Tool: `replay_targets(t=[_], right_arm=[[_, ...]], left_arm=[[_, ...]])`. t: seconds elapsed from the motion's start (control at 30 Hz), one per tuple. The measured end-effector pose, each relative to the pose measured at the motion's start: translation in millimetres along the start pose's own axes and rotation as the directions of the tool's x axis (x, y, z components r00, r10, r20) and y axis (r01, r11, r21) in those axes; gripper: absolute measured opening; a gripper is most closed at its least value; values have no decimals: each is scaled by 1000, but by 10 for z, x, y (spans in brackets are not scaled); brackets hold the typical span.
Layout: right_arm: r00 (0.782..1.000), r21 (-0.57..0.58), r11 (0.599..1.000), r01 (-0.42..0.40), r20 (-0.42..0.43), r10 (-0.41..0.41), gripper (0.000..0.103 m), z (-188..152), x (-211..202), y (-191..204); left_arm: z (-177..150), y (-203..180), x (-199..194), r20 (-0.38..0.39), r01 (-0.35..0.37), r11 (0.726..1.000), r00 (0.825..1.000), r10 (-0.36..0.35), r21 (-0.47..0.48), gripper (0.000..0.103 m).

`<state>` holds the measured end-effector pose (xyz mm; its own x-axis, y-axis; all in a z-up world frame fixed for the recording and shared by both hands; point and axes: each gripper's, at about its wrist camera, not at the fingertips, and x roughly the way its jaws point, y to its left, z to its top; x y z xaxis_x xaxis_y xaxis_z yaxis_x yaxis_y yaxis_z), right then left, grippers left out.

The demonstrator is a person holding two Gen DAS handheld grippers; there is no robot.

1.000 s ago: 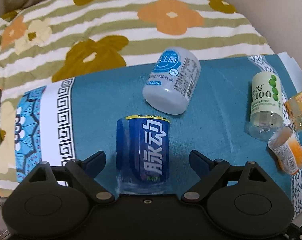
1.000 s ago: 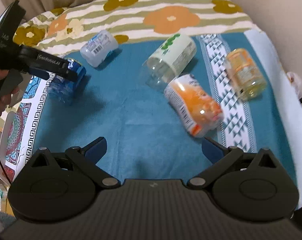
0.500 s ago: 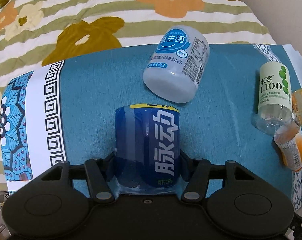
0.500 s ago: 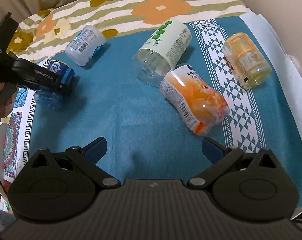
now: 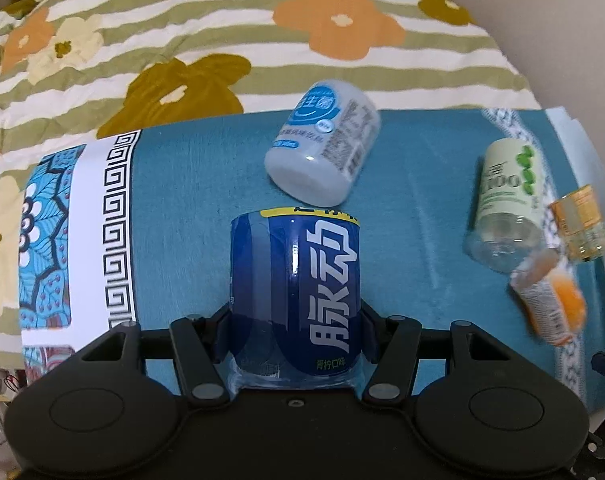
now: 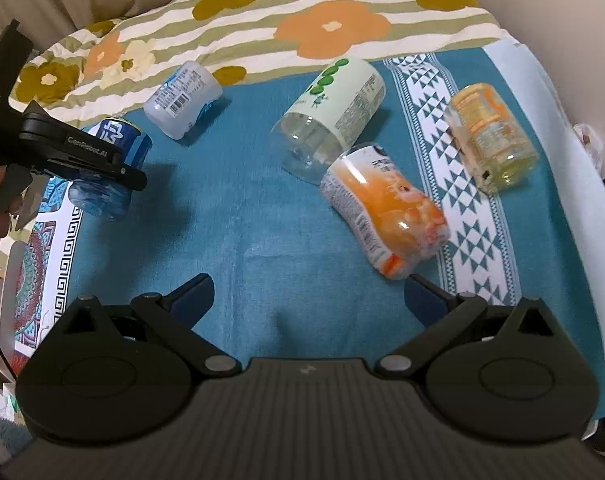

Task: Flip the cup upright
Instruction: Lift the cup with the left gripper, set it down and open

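A dark blue cup [image 5: 296, 292] cut from a bottle, with white characters and a yellow rim, lies on its side on the teal cloth [image 5: 198, 208]. My left gripper [image 5: 296, 330] is shut on it, one finger on each side near its clear base. In the right wrist view the same blue cup [image 6: 114, 164] sits at the far left in the left gripper [image 6: 102, 164], lifted slightly off the cloth. My right gripper [image 6: 308, 296] is open and empty over bare teal cloth [image 6: 262, 240], near the front.
Other cut bottles lie on their sides: a pale blue one [image 5: 322, 148], a white-green one [image 6: 334, 112], an orange one [image 6: 382, 208] and a yellow one [image 6: 490, 136]. A floral striped blanket [image 5: 222, 40] lies behind. A wall [image 6: 574, 20] is at the right.
My left gripper moved forward around the blue cup and shut on it, then raised it a little. My right gripper stayed open while its view shifted.
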<state>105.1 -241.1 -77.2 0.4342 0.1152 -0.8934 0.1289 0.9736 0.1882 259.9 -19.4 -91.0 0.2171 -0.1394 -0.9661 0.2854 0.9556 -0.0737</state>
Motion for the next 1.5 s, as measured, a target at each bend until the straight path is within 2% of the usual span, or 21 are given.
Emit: replay_targets(t=[0.4, 0.53, 0.77, 1.13, 1.37, 1.4, 1.47, 1.5], right_arm=[[998, -80, 997, -8, 55, 13, 103, -126, -400, -398], [998, -108, 994, -19, 60, 26, 103, -183, -446, -542], [999, -161, 987, -31, 25, 36, 103, -305, -383, -677], [998, -117, 992, -40, -42, 35, 103, -476, -201, -732], [999, -108, 993, -37, -36, 33, 103, -477, -199, -732], [999, -105, 994, -36, -35, 33, 103, -477, -203, -730], [999, -103, 994, -33, -33, 30, 103, -480, -209, -727], [999, -101, 994, -32, -33, 29, 103, -484, -211, -726]], left_arm=[[-555, -497, -428, 79, 32, 993, 997, -23, -115, 63], [-801, -668, -409, 77, 40, 987, 997, -28, -158, 63], [-1066, -902, -142, 23, 59, 981, 998, -55, -186, 63], [-1072, -1125, 220, -29, 59, 987, 998, -64, -153, 63], [-1081, -1150, 236, -13, 32, 993, 999, -33, -112, 64], [-1080, -1151, 238, -11, 31, 994, 999, -33, -109, 66], [-1074, -1145, 227, -6, 35, 993, 999, -36, -108, 77], [-1068, -1153, 226, 1, 35, 994, 999, -35, -107, 79]])
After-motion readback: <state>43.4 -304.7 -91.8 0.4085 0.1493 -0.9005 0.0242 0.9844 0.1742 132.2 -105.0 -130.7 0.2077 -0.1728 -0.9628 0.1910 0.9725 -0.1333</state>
